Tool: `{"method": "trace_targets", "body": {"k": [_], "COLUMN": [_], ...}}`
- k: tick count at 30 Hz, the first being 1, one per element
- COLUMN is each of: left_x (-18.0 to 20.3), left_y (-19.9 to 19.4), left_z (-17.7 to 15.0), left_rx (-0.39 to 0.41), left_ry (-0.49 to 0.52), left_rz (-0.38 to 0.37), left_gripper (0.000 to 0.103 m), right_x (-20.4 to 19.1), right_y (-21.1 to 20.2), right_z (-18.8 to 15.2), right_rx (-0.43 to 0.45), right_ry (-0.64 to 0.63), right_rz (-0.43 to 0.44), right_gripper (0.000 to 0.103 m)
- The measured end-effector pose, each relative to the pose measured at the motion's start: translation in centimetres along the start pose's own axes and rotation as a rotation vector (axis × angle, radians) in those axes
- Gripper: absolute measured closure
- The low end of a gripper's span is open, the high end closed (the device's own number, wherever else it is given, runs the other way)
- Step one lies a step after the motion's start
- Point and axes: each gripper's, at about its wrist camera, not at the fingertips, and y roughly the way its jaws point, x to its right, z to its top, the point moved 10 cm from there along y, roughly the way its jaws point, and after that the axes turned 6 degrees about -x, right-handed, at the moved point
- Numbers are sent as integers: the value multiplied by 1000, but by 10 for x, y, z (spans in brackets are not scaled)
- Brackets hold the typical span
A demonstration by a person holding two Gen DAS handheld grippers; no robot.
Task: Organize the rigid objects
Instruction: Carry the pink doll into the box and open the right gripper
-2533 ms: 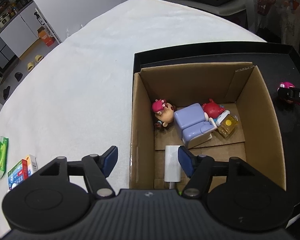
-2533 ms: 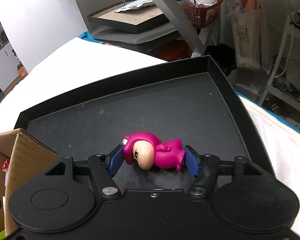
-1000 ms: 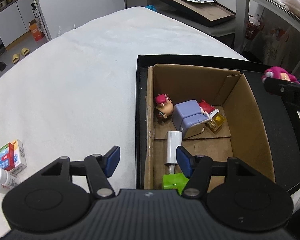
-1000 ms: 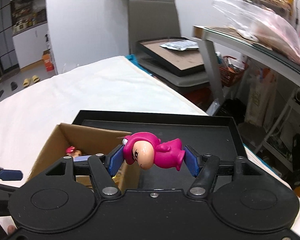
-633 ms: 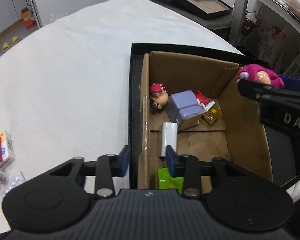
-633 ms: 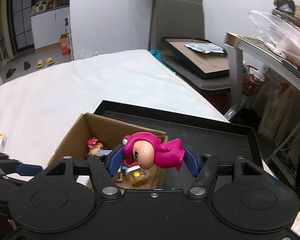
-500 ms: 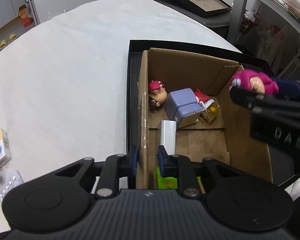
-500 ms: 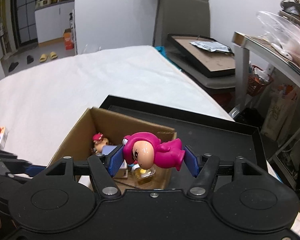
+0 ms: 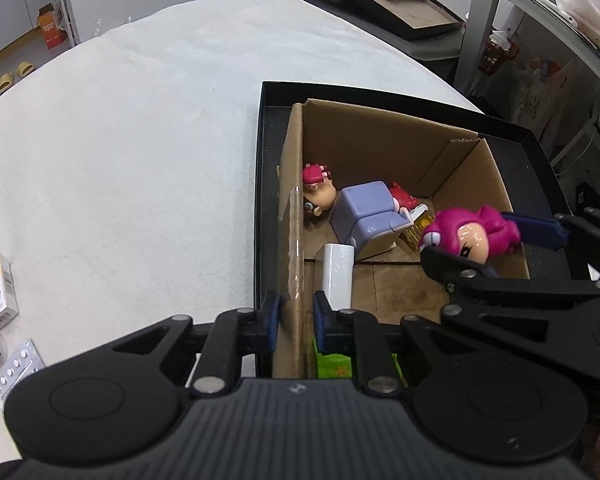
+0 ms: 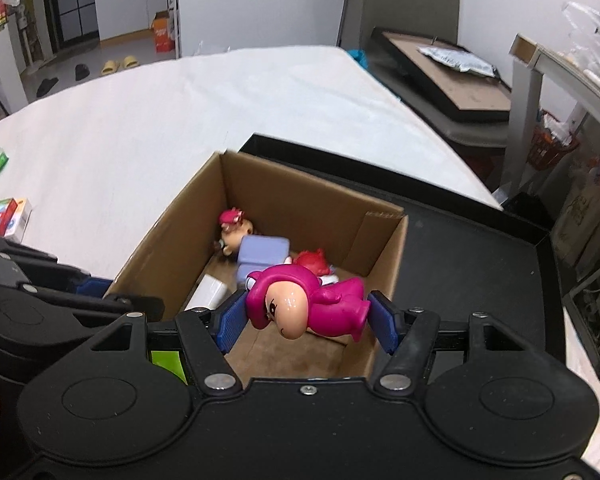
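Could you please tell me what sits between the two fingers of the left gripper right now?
The cardboard box's near wall stands between the left gripper's closing fingers, seen in the left wrist view.

Your left gripper (image 9: pixel 294 312) was wide open beside the box (image 9: pixel 384 136); its fingers (image 9: pixel 269 312) are now closing on the box's left wall, one inside, one outside. Your right gripper (image 10: pixel 307 322) lifted the pink figure (image 10: pixel 306 304) off the black tray (image 10: pixel 472 256) and carried it over the box, now low above the open top.
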Motion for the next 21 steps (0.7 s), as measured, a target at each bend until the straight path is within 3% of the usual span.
{"method": "trace_targets", "body": {"k": [10,21], "left_x": [0,3], "left_y": [-2,-3], "left_z": [0,1], "left_rx": [6,1], "left_ry": [6,19], "left_rz": [8,22], "left_gripper": [86,86], "right_x": [2,6], "right_y": [12,1], "right_z": [0,-3], "right_rx": [-53,-29], "right_ry": [34,58], "right_rz": [1,41], "right_gripper": [39,36]}}
